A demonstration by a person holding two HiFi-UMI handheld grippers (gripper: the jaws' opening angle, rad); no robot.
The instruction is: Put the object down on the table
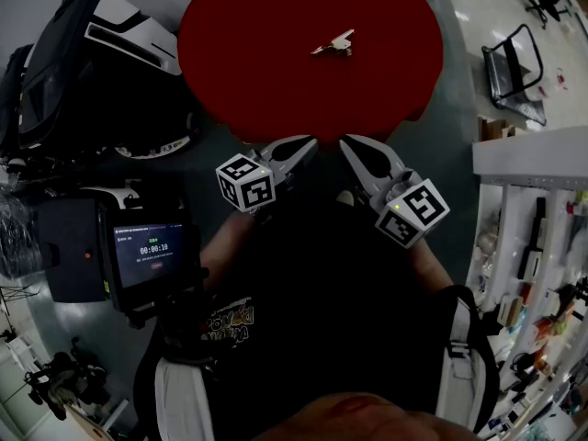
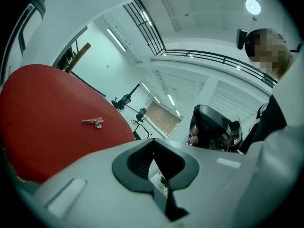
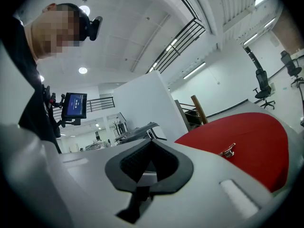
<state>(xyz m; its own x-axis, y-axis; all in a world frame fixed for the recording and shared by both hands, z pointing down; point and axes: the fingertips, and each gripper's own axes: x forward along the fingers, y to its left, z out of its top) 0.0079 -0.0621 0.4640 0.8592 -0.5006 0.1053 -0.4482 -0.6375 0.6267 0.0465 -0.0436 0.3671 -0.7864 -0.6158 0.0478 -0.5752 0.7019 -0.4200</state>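
Observation:
A small metal object (image 1: 333, 44) lies on the round red table (image 1: 239, 53), near its middle. It also shows as a small silvery piece (image 2: 93, 122) on the red top in the left gripper view, and as the same piece (image 3: 228, 151) in the right gripper view. My left gripper (image 1: 310, 142) and right gripper (image 1: 345, 141) hang side by side off the table's near edge, close to my body. Both are shut and hold nothing. The jaws meet at their tips in each gripper view.
A black and white machine (image 1: 101, 62) stands left of the table. A screen with a timer (image 1: 152, 251) sits on a stand at my left. White shelves (image 1: 528, 237) with small goods line the right. A black chair (image 1: 514, 67) stands at the far right.

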